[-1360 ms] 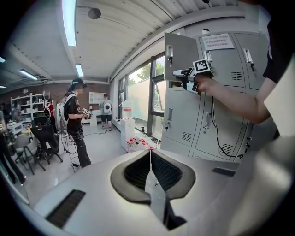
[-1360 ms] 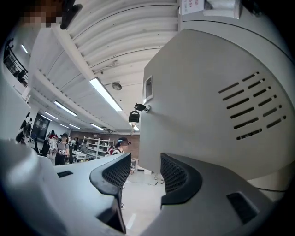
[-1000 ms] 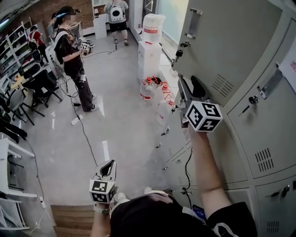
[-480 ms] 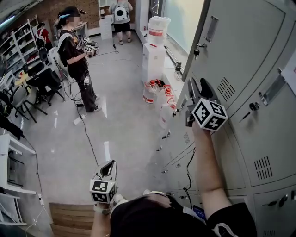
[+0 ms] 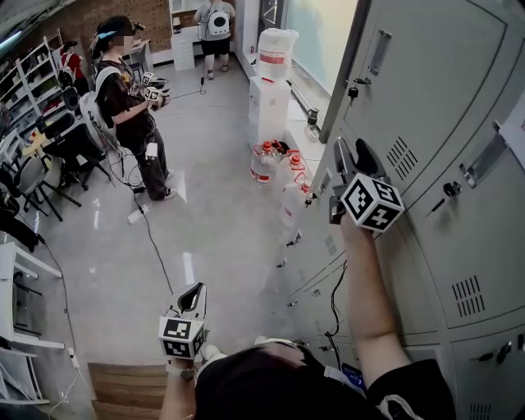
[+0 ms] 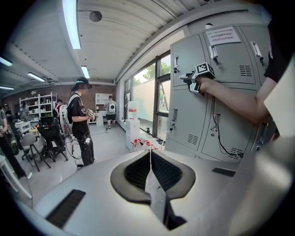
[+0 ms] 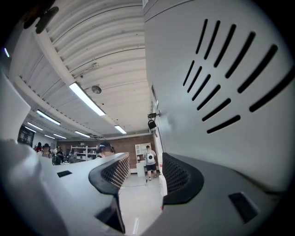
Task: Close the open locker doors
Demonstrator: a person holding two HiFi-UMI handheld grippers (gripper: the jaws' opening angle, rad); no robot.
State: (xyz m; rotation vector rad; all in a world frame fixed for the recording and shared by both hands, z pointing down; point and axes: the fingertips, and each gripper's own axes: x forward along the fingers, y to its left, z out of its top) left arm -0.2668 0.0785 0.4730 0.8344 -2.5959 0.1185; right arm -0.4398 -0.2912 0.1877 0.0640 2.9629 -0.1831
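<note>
A grey upper locker door point(image 5: 426, 66) stands slightly ajar, its free edge at the left with a key point(image 5: 354, 85) hanging from the lock. My right gripper point(image 5: 348, 157) is raised against the door's face beside the vent slots point(image 5: 399, 153); its jaws are open and hold nothing. In the right gripper view the door point(image 7: 221, 69) fills the right side, touching the right jaw, and the key point(image 7: 151, 123) hangs ahead. My left gripper point(image 5: 194, 297) hangs low over the floor, shut and empty. The left gripper view shows the closed pads point(image 6: 159, 173) and the lockers point(image 6: 230, 106) beyond.
Closed lockers point(image 5: 467, 246) line the right. A person point(image 5: 127, 98) with grippers stands on the floor at left, another point(image 5: 216, 25) at the back. White boxes point(image 5: 269, 94) and water bottles point(image 5: 267, 160) sit by the window. Chairs point(image 5: 70, 152), cables and a wooden pallet point(image 5: 123, 385) are around.
The locker door has swung further towards the locker row with my right gripper against it; most of that came in the first half second. The left gripper has stayed put.
</note>
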